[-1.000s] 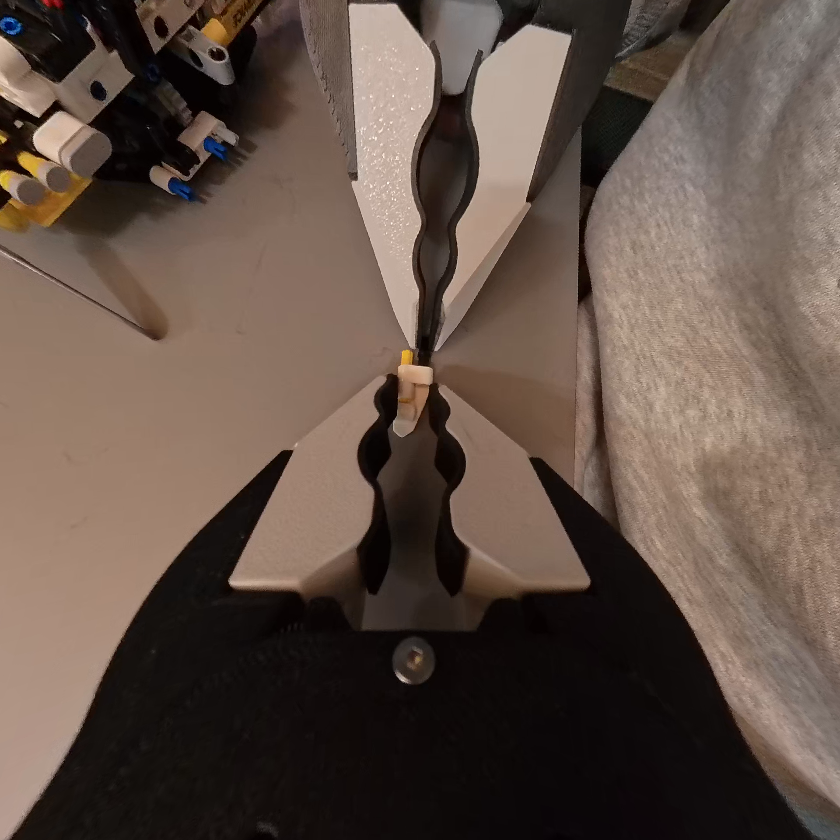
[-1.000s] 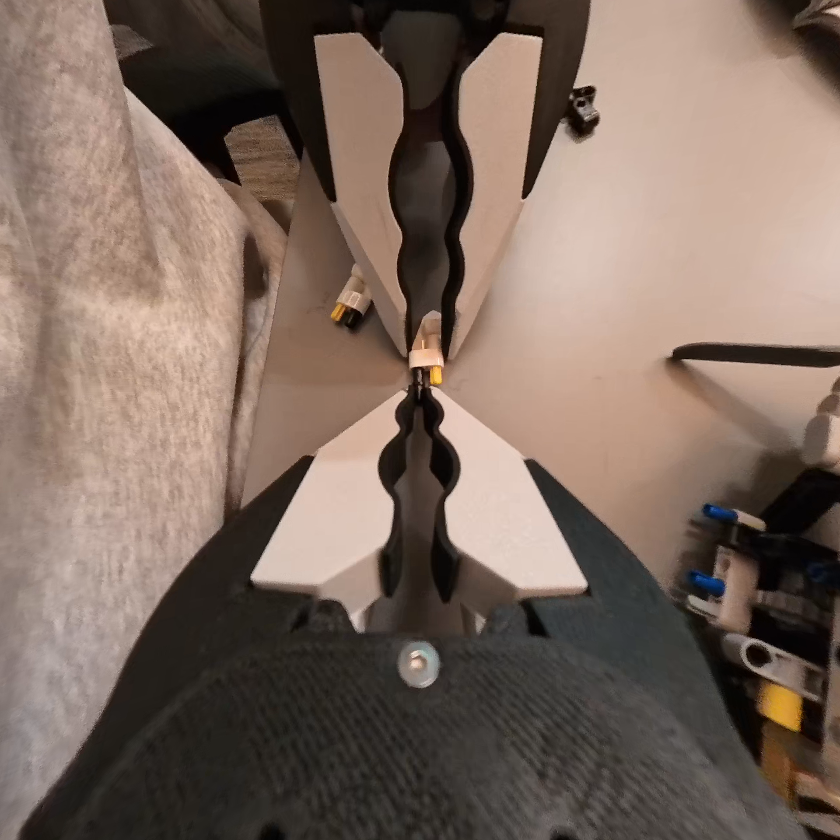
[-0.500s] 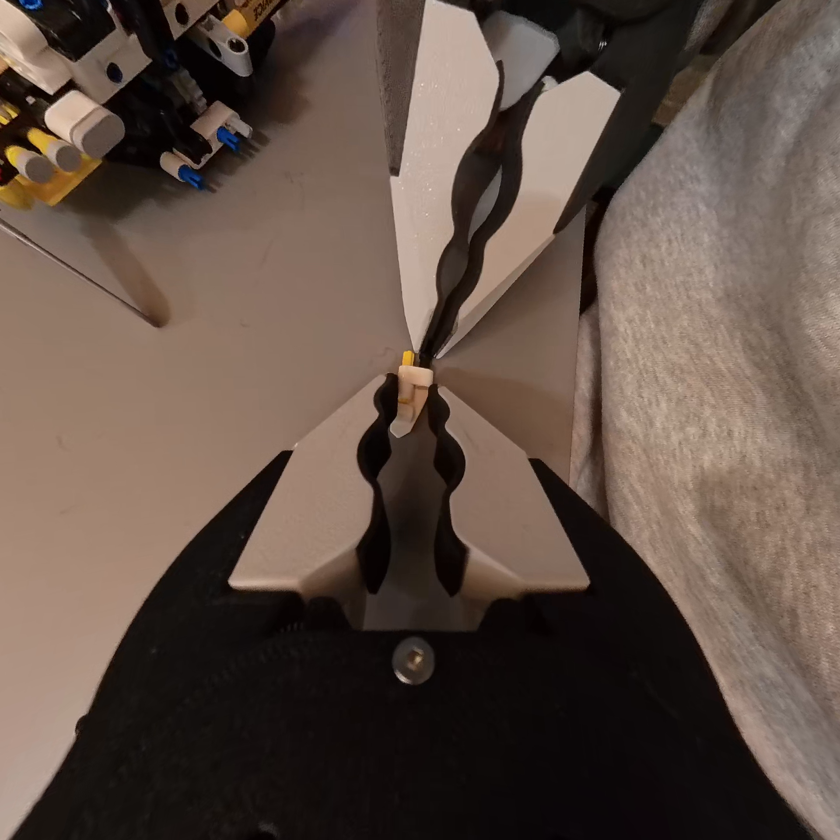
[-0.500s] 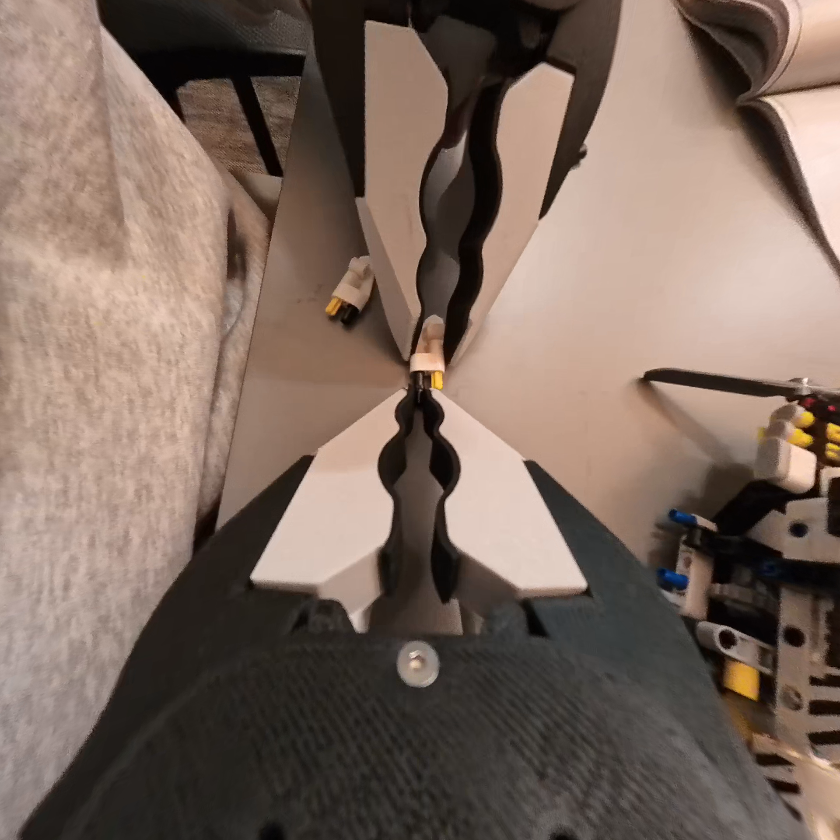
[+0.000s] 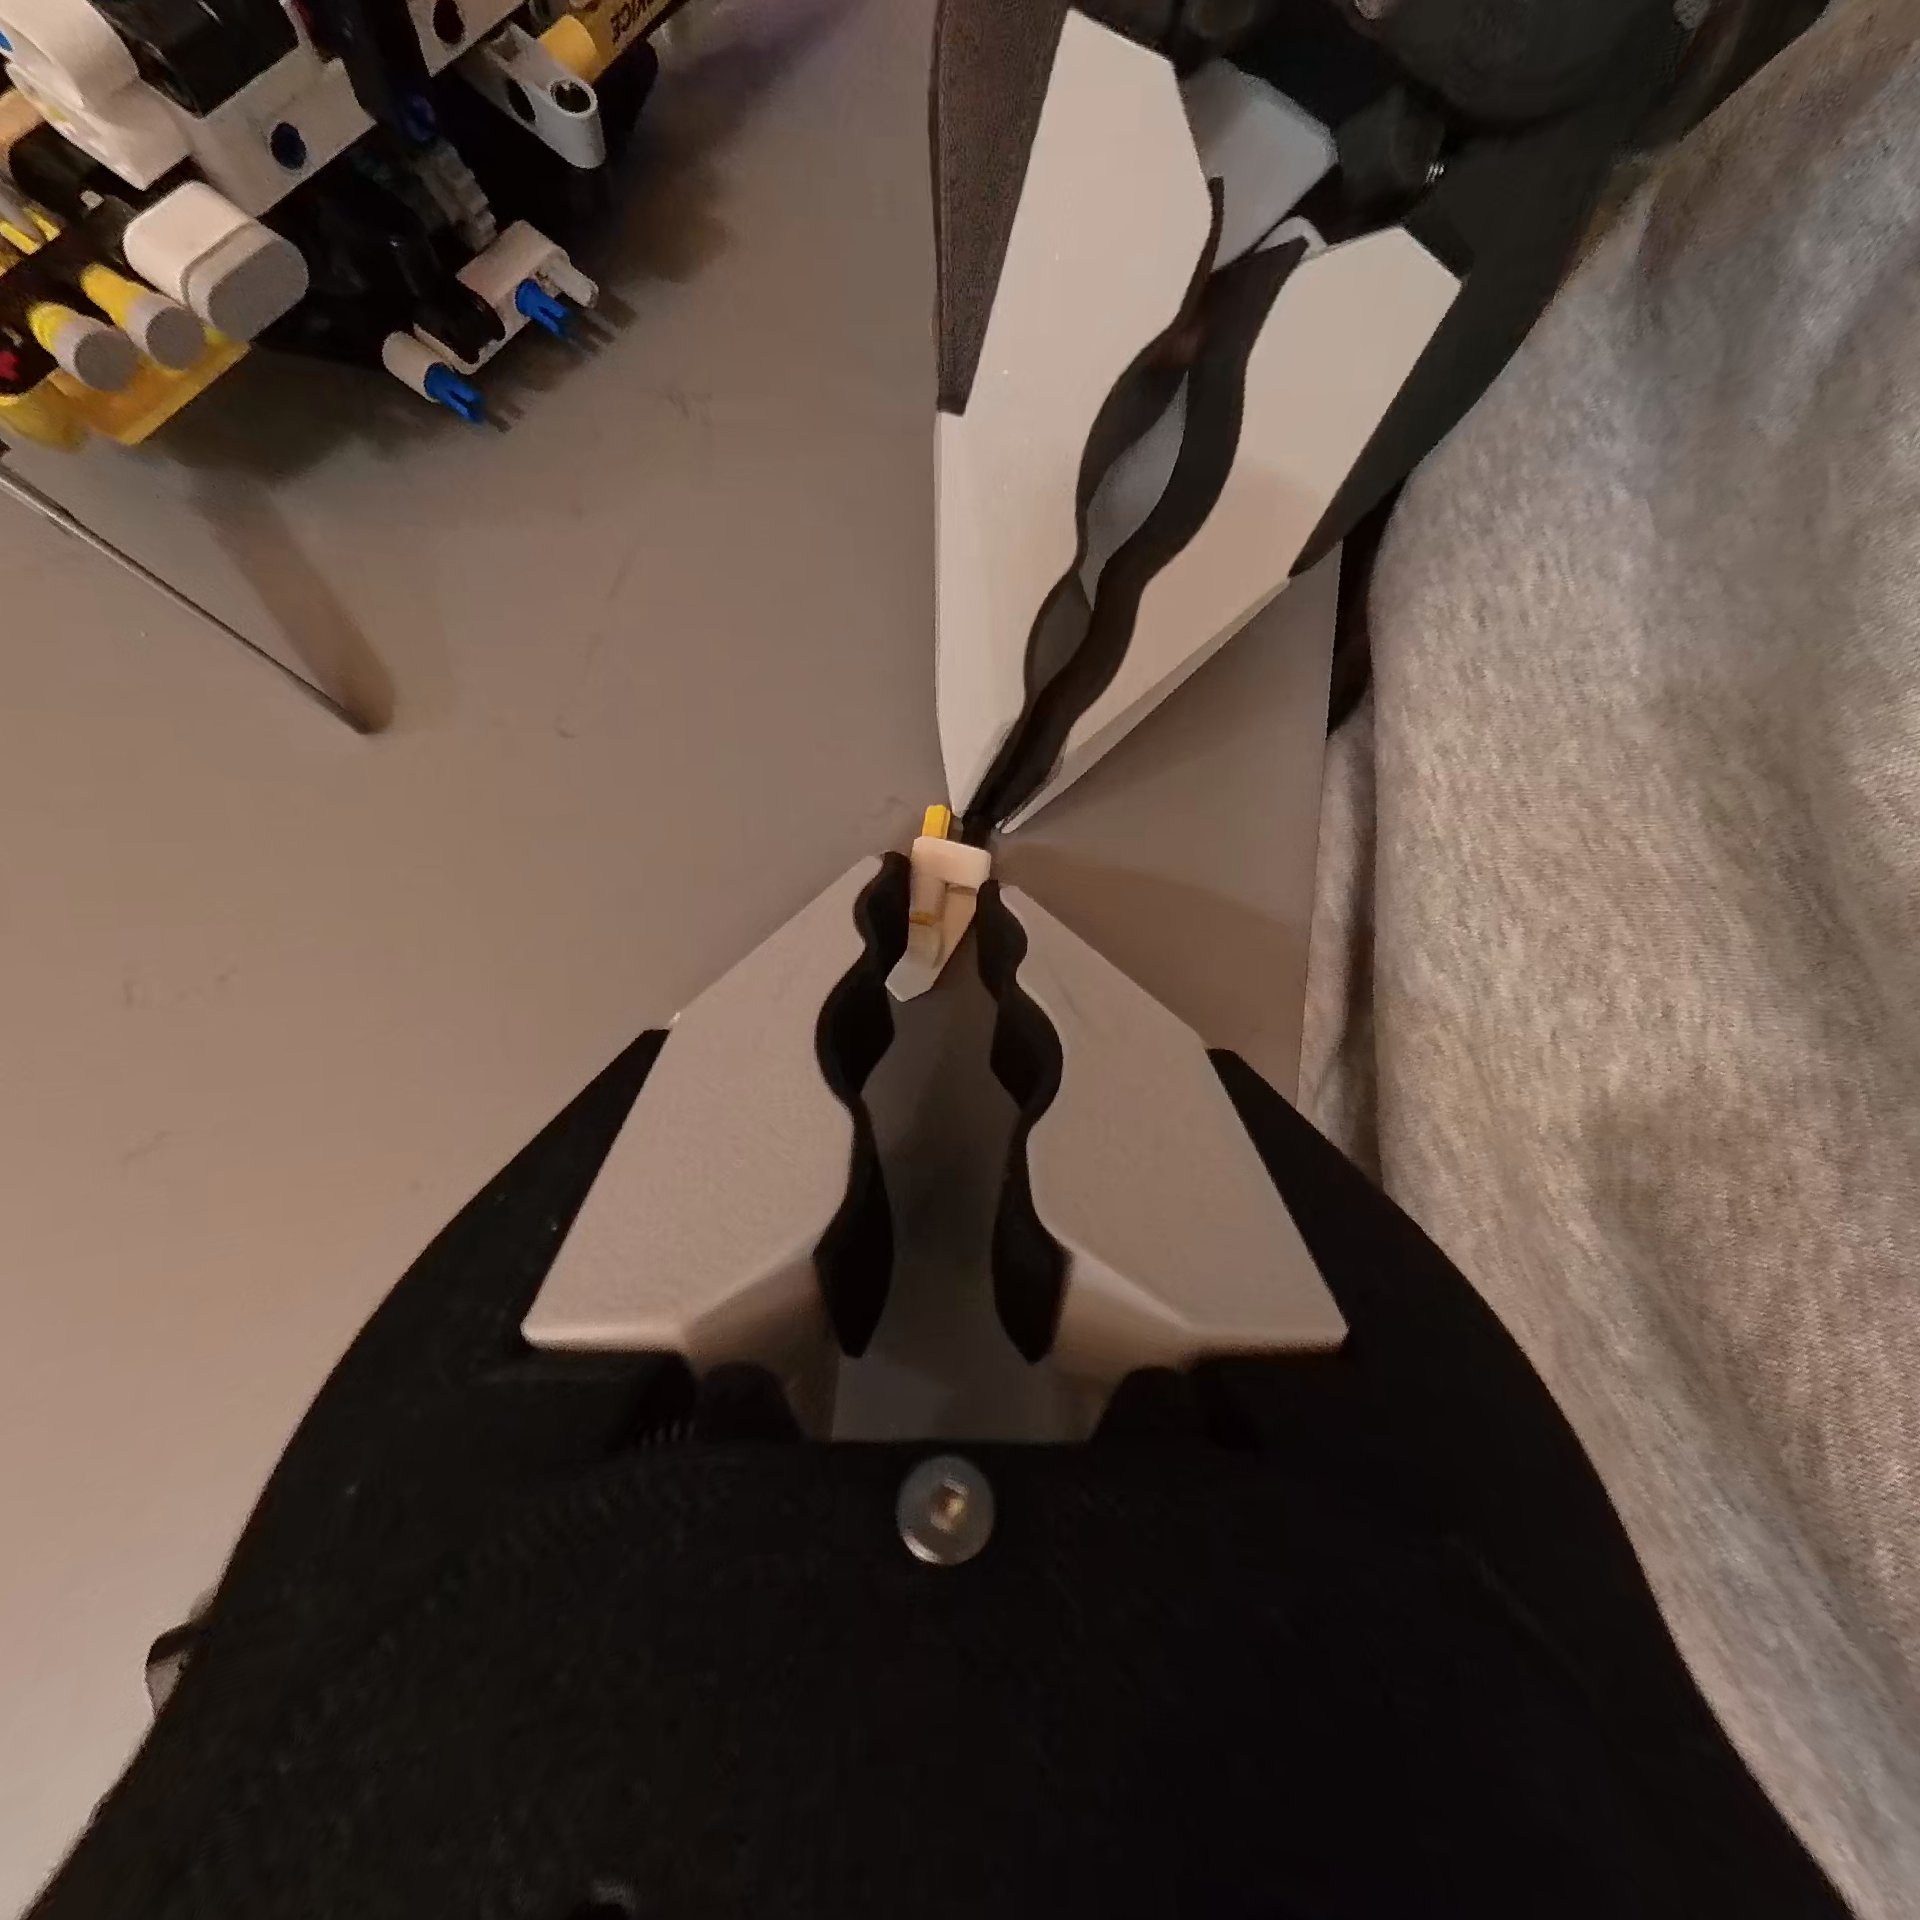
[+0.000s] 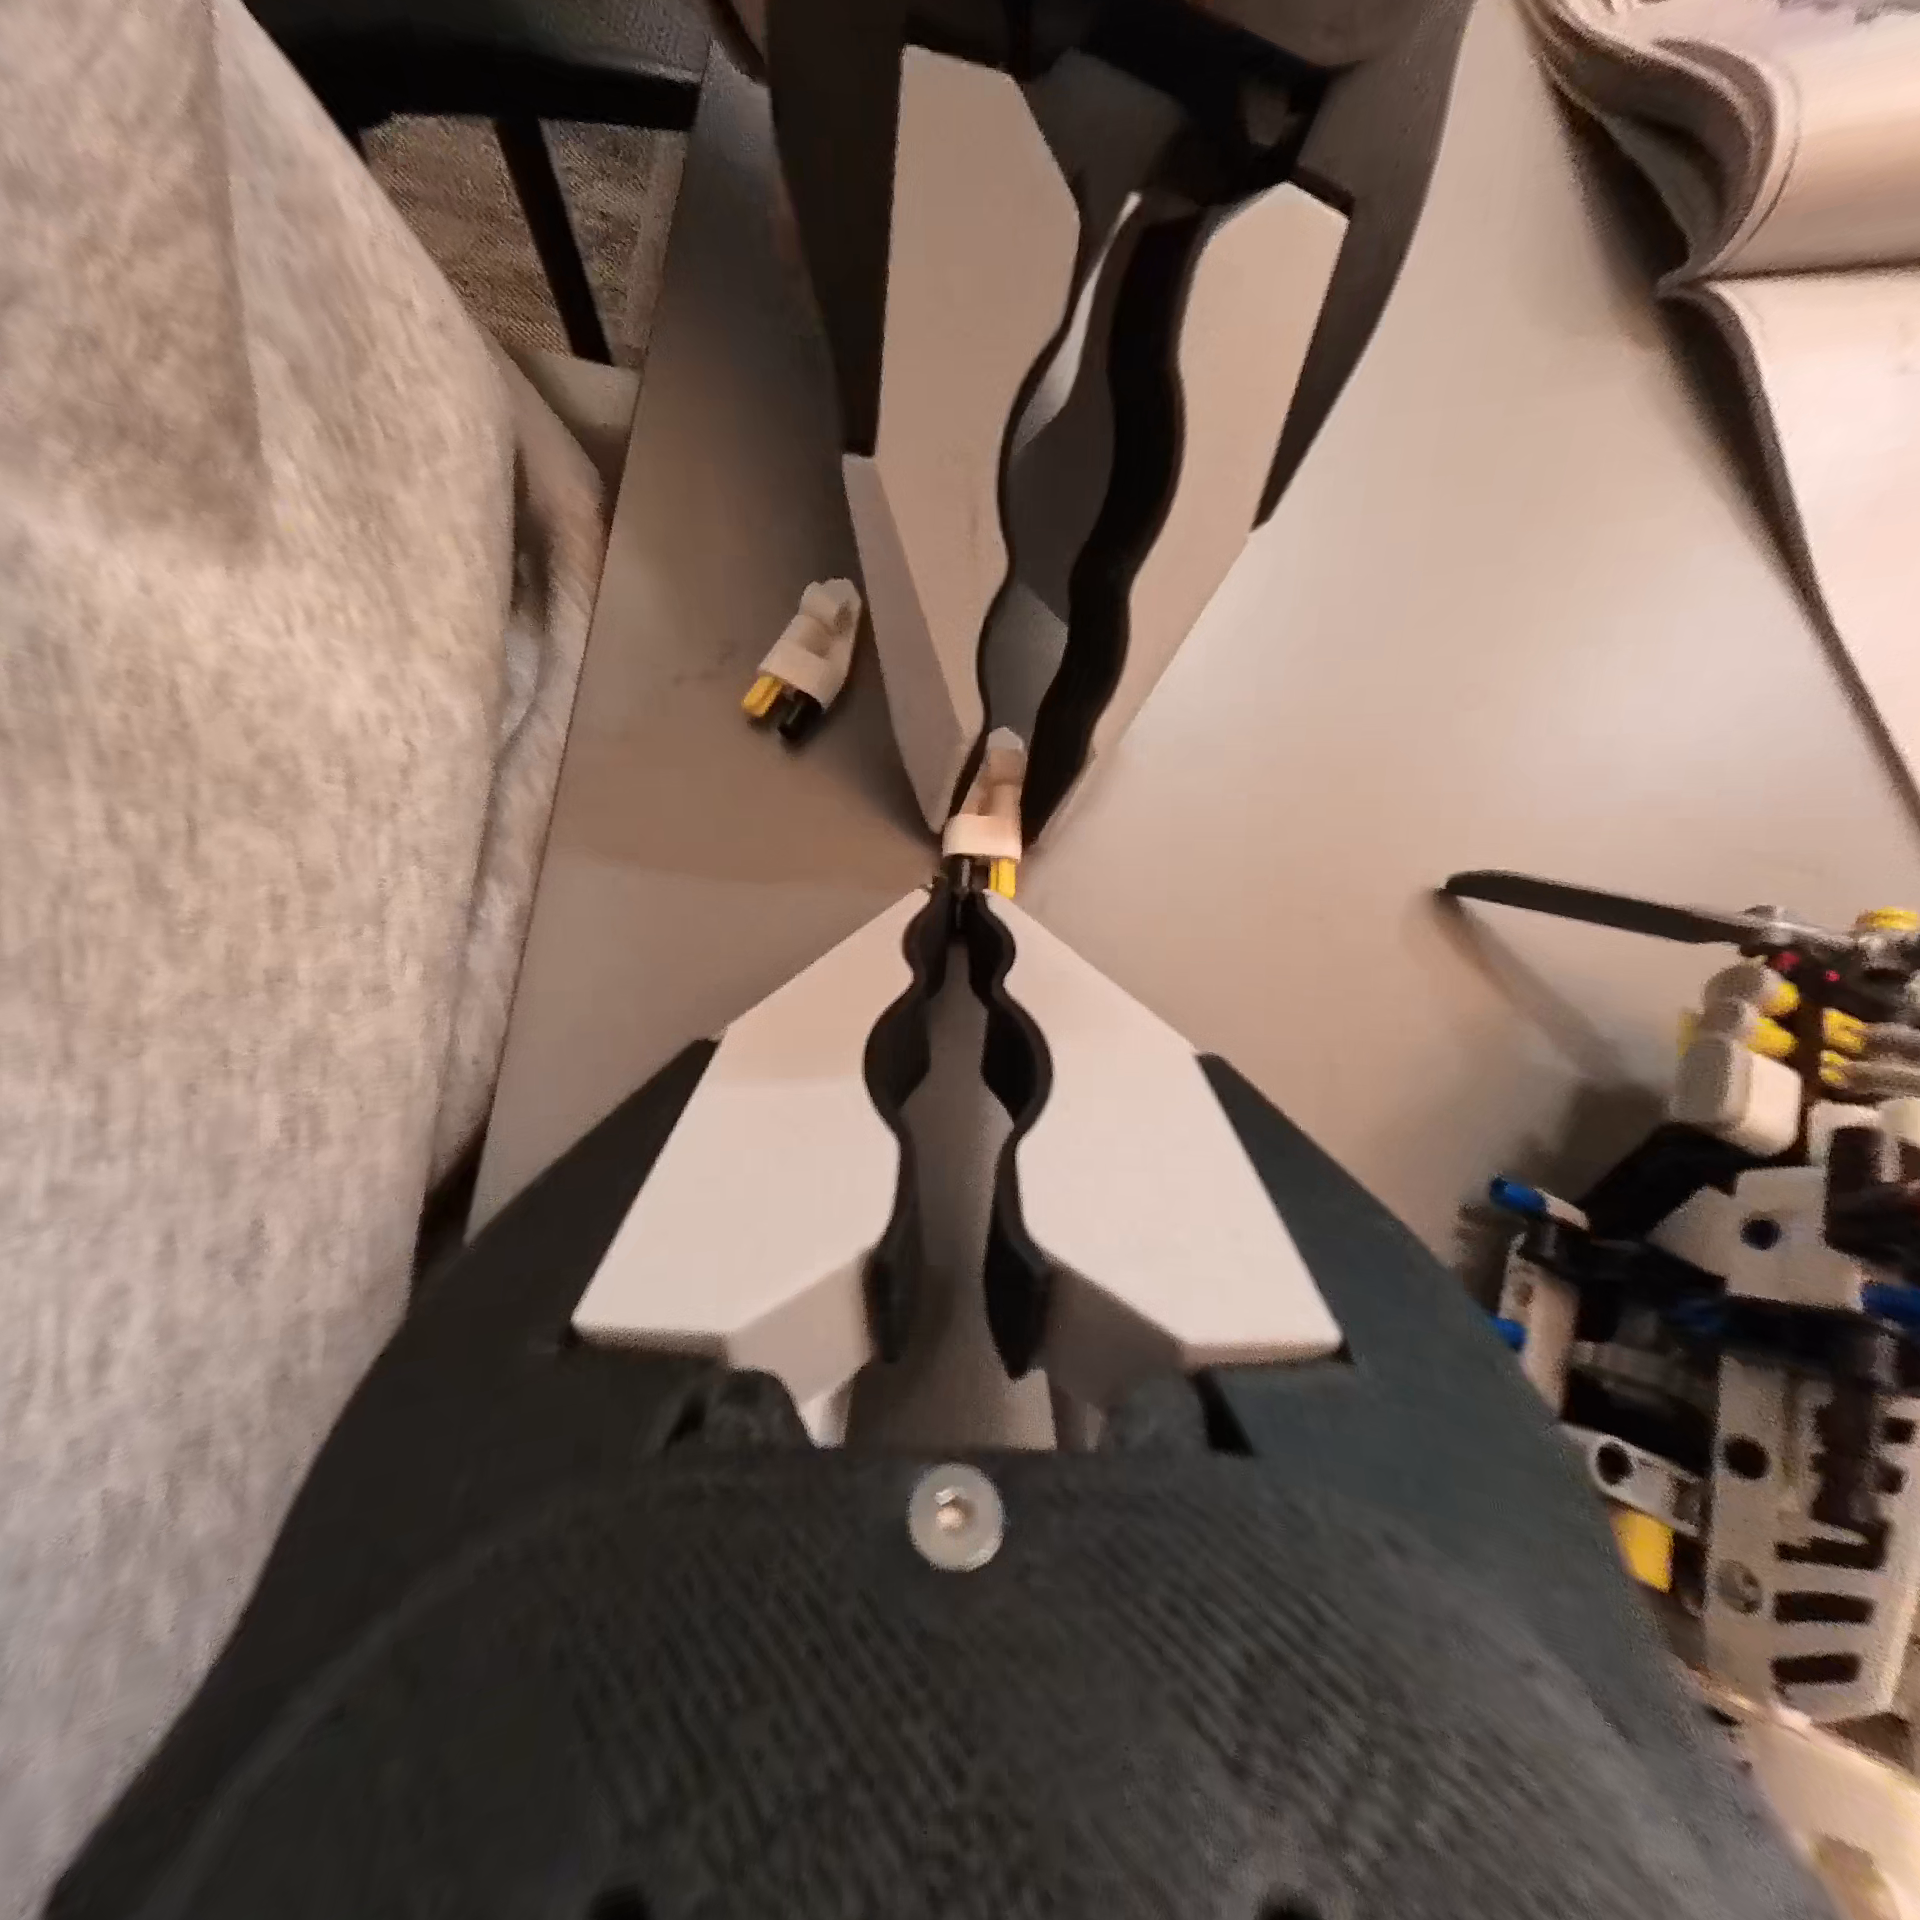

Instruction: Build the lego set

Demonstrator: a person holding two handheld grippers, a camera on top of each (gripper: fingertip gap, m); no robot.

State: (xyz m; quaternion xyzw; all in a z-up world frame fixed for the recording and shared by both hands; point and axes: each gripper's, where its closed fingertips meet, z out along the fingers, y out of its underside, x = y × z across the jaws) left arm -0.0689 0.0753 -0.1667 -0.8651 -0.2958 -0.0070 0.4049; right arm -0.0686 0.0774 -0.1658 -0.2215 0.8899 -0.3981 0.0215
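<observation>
My left gripper (image 5: 935, 883) is shut on a small white connector (image 5: 940, 904) with a yellow pin (image 5: 935, 821) at its far end. My right gripper (image 6: 961, 899) meets it tip to tip and is shut on a small black pin (image 6: 966, 875) at the connector's end, beside the yellow pin (image 6: 1003, 878). In the right wrist view the connector (image 6: 987, 816) sits in the left gripper's tips (image 6: 987, 790). In the left wrist view the right gripper (image 5: 982, 821) comes in tilted from the top. Both are above the grey table (image 5: 520, 831).
The black, white and yellow lego model (image 5: 260, 208) stands at the far left, and at the right in the right wrist view (image 6: 1766, 1351). A second white connector with yellow and black pins (image 6: 805, 665) lies on the table. An open booklet (image 6: 1818, 156) lies beyond. A person's grey clothing (image 5: 1662, 831) borders the table edge.
The right gripper has tilted and turned while staying tip to tip with the left one. More of the lego model has come into the right wrist view. The left gripper's hold is unchanged.
</observation>
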